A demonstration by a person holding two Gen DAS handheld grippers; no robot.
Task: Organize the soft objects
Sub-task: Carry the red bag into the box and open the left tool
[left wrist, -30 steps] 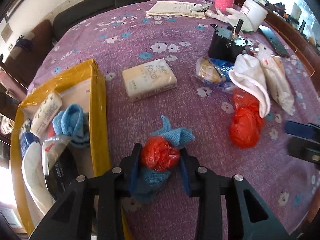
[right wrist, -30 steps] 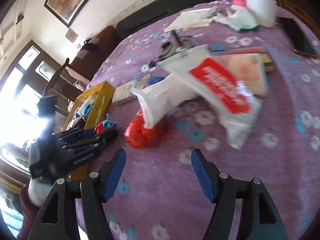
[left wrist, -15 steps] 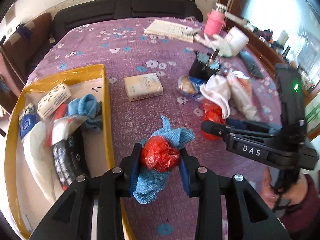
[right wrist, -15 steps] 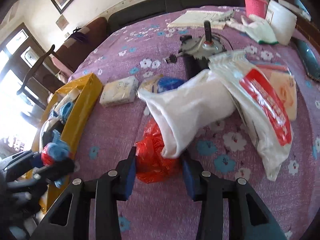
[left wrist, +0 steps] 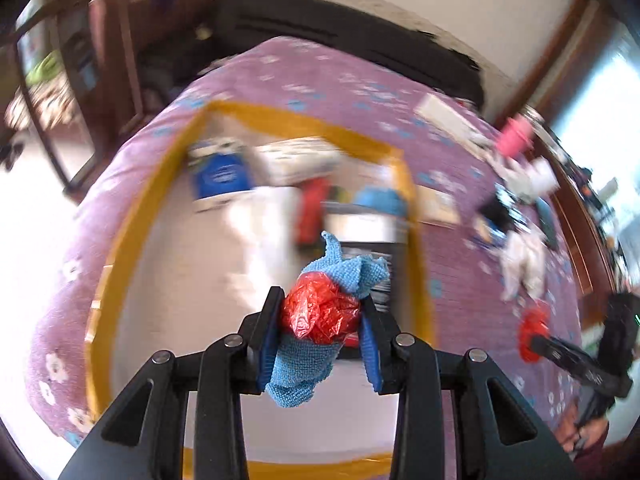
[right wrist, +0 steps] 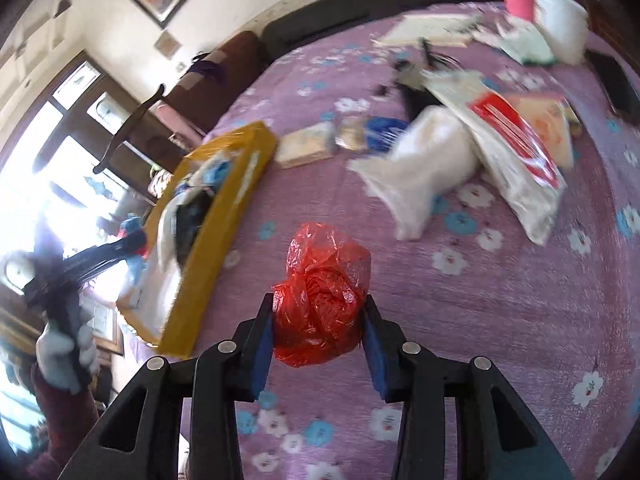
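Hovering over the yellow box [left wrist: 416,240], left tongs [left wrist: 320,320] pinch a blue cloth [left wrist: 308,376] with red wad; right tongs [right wrist: 318,320] clamp the red bag [right wrist: 320,296], box off left.

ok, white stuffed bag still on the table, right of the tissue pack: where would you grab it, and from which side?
The white bag lies slanted on the purple tablecloth, its far end tucked under the red-printed packet. I'd probably pinch across the free, tapered near end, coming from above on the camera-near side. The right gripper must first drop its red plastic bag.
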